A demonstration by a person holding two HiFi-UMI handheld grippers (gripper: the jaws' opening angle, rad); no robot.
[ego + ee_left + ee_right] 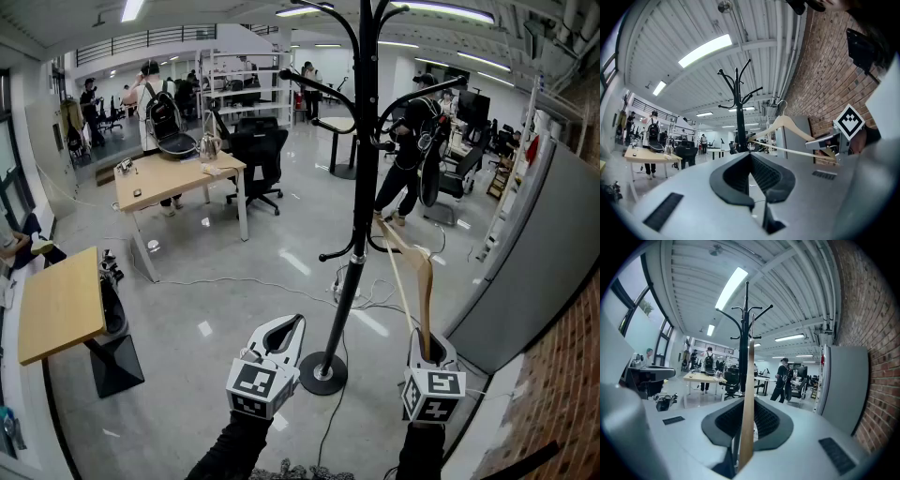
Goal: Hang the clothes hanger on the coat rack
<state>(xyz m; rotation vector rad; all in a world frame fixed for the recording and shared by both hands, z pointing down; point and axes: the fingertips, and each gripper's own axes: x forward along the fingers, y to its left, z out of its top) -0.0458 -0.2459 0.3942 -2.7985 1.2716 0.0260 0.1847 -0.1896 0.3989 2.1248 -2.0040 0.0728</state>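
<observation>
The black coat rack [364, 141] stands on its round base [323, 372] straight ahead, with curved hooks at the top and lower down. My right gripper [427, 354] is shut on one end of a pale wooden clothes hanger [412, 272], which slants up toward the rack's lower hooks. From the left gripper view the hanger [787, 124] and its metal hook [779, 105] sit to the right of the rack pole [739, 117]. In the right gripper view the hanger [749, 380] runs edge-on in front of the pole [746, 333]. My left gripper [298, 321] is shut and holds nothing, left of the base.
A grey cabinet [525, 272] and a brick wall [562, 403] close the right side. Wooden desks [178, 178] [61, 305], a black office chair [258, 155] and several people [408, 150] are around. Cables [281, 286] run over the glossy floor.
</observation>
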